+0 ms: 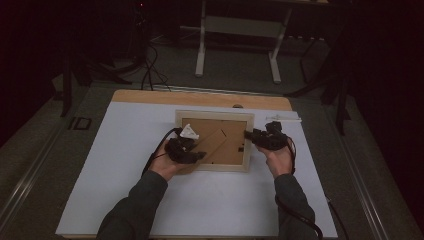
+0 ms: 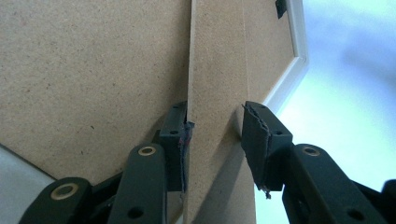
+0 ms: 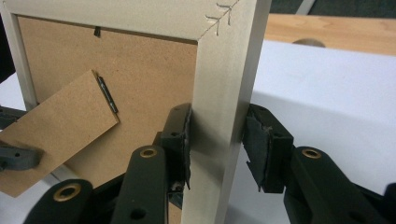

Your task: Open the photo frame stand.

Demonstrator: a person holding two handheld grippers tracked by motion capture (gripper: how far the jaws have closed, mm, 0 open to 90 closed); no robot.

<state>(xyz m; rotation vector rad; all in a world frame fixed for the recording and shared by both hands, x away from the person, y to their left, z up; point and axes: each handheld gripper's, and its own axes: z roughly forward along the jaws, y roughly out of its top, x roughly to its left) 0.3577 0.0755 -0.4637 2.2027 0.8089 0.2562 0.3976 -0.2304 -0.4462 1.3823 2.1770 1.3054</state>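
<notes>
On the white surface, picture frame lies face down. Left gripper fingers straddle its stiff fibreboard stand; right gripper fingers bracket the wooden rail, contact apparently one-sided. Light, probably glazed: hold rails.

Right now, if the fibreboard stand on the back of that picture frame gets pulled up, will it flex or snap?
The stand looks like thin pressed board, so probably stiff but easy to crack. It joins the backing at a small metal hinge, so it should swing rather than bend. The frame lies face down and seems light; it may lift along.
</notes>
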